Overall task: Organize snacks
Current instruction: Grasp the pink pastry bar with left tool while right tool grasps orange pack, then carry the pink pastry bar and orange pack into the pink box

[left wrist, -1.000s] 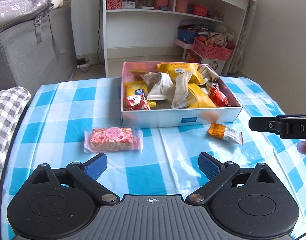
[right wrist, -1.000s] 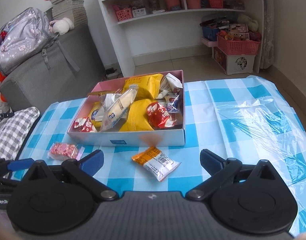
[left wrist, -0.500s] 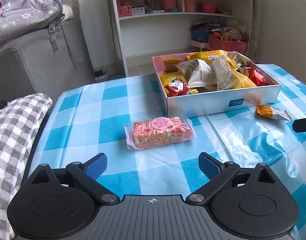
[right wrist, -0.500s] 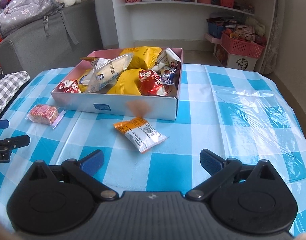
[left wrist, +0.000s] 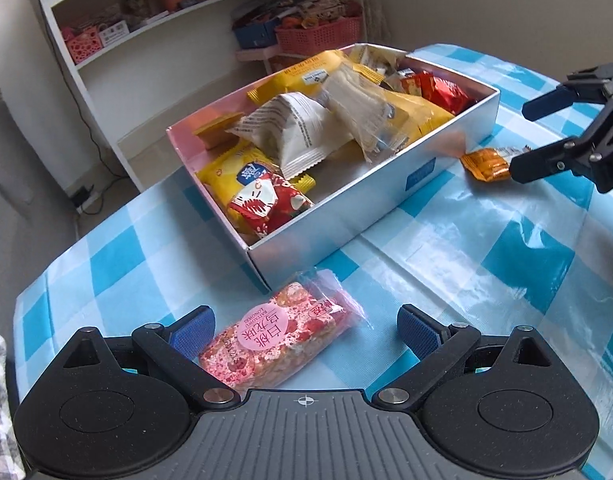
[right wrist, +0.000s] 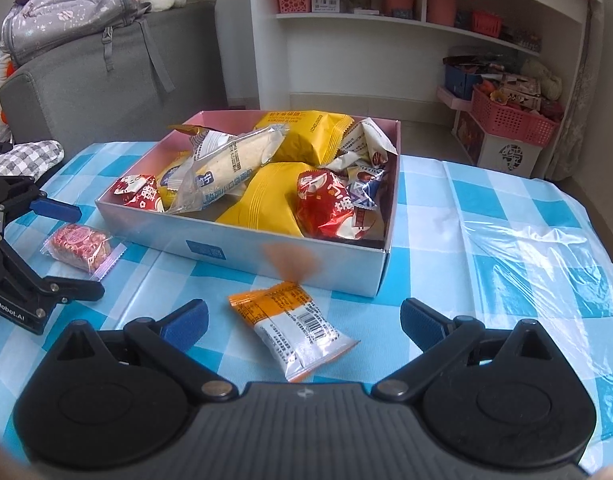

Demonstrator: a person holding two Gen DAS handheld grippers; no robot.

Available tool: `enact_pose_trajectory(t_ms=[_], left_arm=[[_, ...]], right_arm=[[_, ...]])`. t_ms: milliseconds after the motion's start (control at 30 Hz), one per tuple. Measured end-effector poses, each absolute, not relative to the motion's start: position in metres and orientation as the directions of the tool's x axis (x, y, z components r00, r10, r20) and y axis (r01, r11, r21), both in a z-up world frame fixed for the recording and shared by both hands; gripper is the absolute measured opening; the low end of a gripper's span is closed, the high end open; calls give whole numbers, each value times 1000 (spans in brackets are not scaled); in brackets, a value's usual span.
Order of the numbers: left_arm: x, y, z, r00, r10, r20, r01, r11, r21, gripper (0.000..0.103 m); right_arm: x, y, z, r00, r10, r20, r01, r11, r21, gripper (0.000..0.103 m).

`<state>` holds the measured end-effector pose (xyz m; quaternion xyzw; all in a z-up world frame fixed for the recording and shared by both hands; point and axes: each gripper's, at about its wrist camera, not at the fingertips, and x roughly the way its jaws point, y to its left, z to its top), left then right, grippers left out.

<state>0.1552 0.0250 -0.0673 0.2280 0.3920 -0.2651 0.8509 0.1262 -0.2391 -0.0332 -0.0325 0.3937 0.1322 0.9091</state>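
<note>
A white box (left wrist: 338, 216) with a pink inside holds several snack packs on the blue checked tablecloth; it also shows in the right wrist view (right wrist: 266, 256). A pink snack bar (left wrist: 278, 336) lies between the open jaws of my left gripper (left wrist: 306, 330), which is empty. The bar also shows in the right wrist view (right wrist: 80, 246). An orange and white snack packet (right wrist: 294, 326) lies between the open jaws of my right gripper (right wrist: 304, 320), just in front of the box. The packet (left wrist: 484, 164) and the right gripper (left wrist: 522, 140) show in the left wrist view.
A grey sofa (right wrist: 86, 76) with a backpack (right wrist: 70, 4) stands at the left. A white shelf unit (right wrist: 406, 40) with pink baskets (right wrist: 510, 120) stands behind the table. A checked cloth (right wrist: 22, 158) lies at the table's left edge.
Both grippers moved forward and lower. The pink bar now lies between the left jaws and the orange packet between the right jaws. Both stay open.
</note>
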Motion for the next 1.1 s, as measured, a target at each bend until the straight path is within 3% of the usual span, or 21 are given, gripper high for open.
enact_pose_trajectory(t_ms=[233,433,500,667,767,833,900,1100], left_arm=[[158,35,-70,465,-301,-832,594,804,41,98],[138,29,-69,466,-290,-836,554,833,20,97],[132,26,-68,472,-279,-836,530,848,16,96],[120,21,-64,506,-247,-827,460,888,16,81],[116,20,-60,519,-224,-825,421,907,18,62],[115,20,-57,525,-212,-824,391,920,12,40],[114,22,-56,527,-207,-824,364,931,-1,32],[110,25,-54,524,-189,-830,319,948,-14,30]], right_arm=[[138,-230,-49,596,231,-769,-271,959,78,94],[129,-215,-49,608,207,-767,-313,950,8,89],[125,-211,-47,608,205,-767,-320,947,0,81],[117,-205,-42,606,200,-770,-324,946,-10,64],[113,-200,-39,601,198,-774,-334,942,-18,52],[111,-196,-37,596,198,-778,-340,940,-22,45],[109,-194,-36,588,200,-783,-348,937,-21,39],[103,-188,-34,572,201,-795,-369,929,-31,36]])
